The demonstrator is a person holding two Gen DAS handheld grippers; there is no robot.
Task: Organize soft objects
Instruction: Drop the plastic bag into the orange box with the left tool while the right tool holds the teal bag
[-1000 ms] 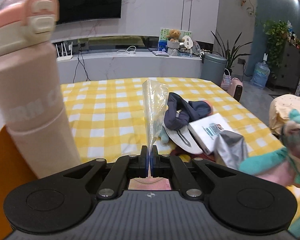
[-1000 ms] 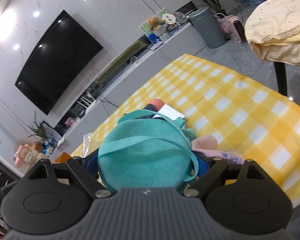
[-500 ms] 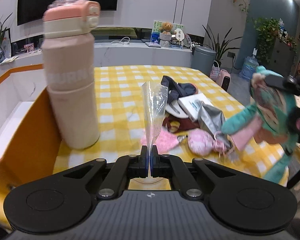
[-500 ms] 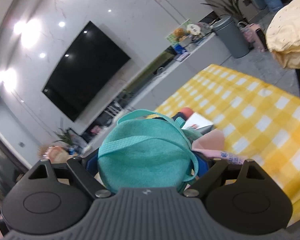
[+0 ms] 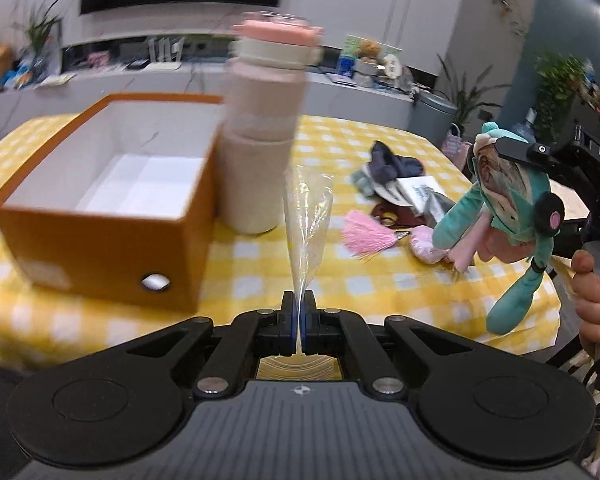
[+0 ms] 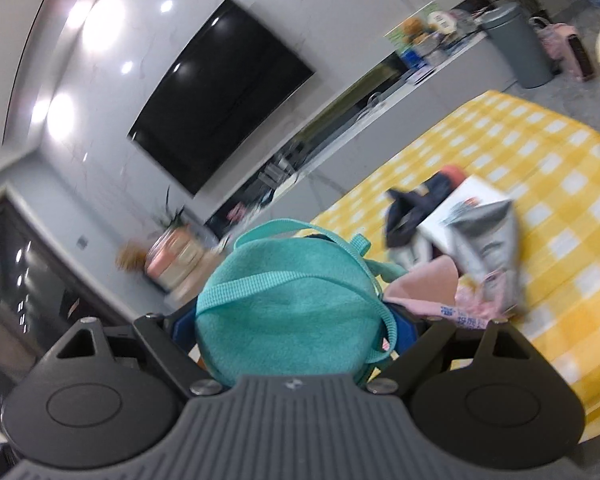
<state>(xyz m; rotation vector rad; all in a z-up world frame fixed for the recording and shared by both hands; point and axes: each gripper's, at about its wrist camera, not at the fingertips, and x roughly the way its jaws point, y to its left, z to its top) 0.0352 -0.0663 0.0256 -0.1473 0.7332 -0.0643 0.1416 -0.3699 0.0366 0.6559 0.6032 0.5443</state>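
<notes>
My left gripper [image 5: 300,316] is shut on the narrow end of a clear plastic wrapper [image 5: 307,216], which stands up from the jaws like a cone. My right gripper [image 6: 296,320] is shut on a teal plush doll [image 6: 288,308] whose head fills the jaws. In the left wrist view the doll [image 5: 508,204] hangs in the air at the right edge of the table, with one black finger [image 5: 518,150] across its head and its legs dangling. An open orange box [image 5: 100,248] with a white inside stands at the left.
A pink bottle [image 5: 262,140] stands upright against the box's right side. Behind the wrapper lie a pink tassel [image 5: 366,236], a small pink pouch [image 5: 424,246], navy cloth [image 5: 396,162], a white booklet [image 5: 418,190] and a silver pouch [image 6: 484,240]. A person's hand [image 5: 592,292] is at the right.
My left gripper drew back and to the left with the wrapper, so the orange box came into view and the bottle shifted to mid-frame. My right gripper rose and turned with the doll.
</notes>
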